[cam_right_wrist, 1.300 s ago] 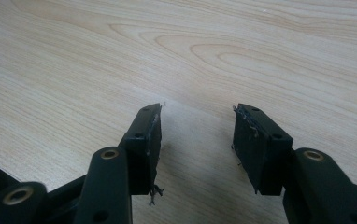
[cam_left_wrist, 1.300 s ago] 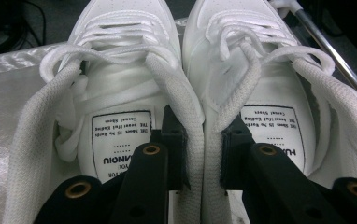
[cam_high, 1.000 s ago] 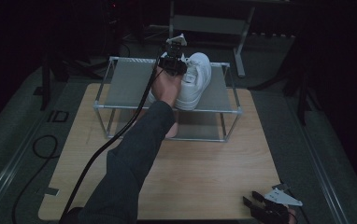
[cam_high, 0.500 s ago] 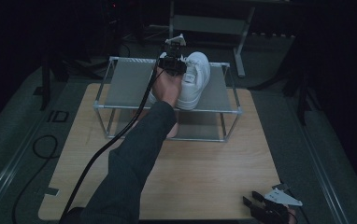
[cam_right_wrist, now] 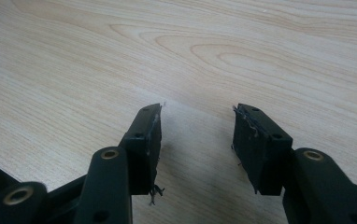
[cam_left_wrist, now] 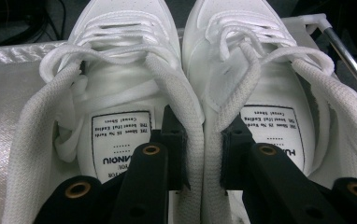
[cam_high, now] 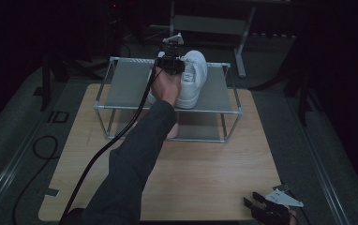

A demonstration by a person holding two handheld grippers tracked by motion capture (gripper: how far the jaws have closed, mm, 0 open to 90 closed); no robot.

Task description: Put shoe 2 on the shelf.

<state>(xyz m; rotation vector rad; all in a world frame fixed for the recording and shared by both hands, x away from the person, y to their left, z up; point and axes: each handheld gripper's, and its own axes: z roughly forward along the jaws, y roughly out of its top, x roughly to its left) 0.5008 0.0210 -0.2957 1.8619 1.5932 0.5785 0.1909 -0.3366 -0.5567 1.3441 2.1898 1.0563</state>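
A pair of white sneakers (cam_high: pixel 194 77) rests on the top shelf of a metal wire rack (cam_high: pixel 121 84). My left gripper (cam_high: pixel 170 62) is at the heels, held by a hand whose dark sleeve reaches across the table. In the left gripper view the left sneaker (cam_left_wrist: pixel 116 79) and right sneaker (cam_left_wrist: pixel 260 74) lie side by side. The left gripper (cam_left_wrist: pixel 203 140) is shut on their two inner collars, pinched together. My right gripper (cam_high: pixel 252 200) lies low at the table's near right corner. In its own view the right gripper (cam_right_wrist: pixel 197 126) is open over bare wood.
The rack stands at the far end of a light wooden table (cam_high: pixel 205 164), with a lower shelf (cam_high: pixel 200 131) beneath. A black cable (cam_high: pixel 97 154) trails from the left gripper along the arm. Dark floor and stands surround the table.
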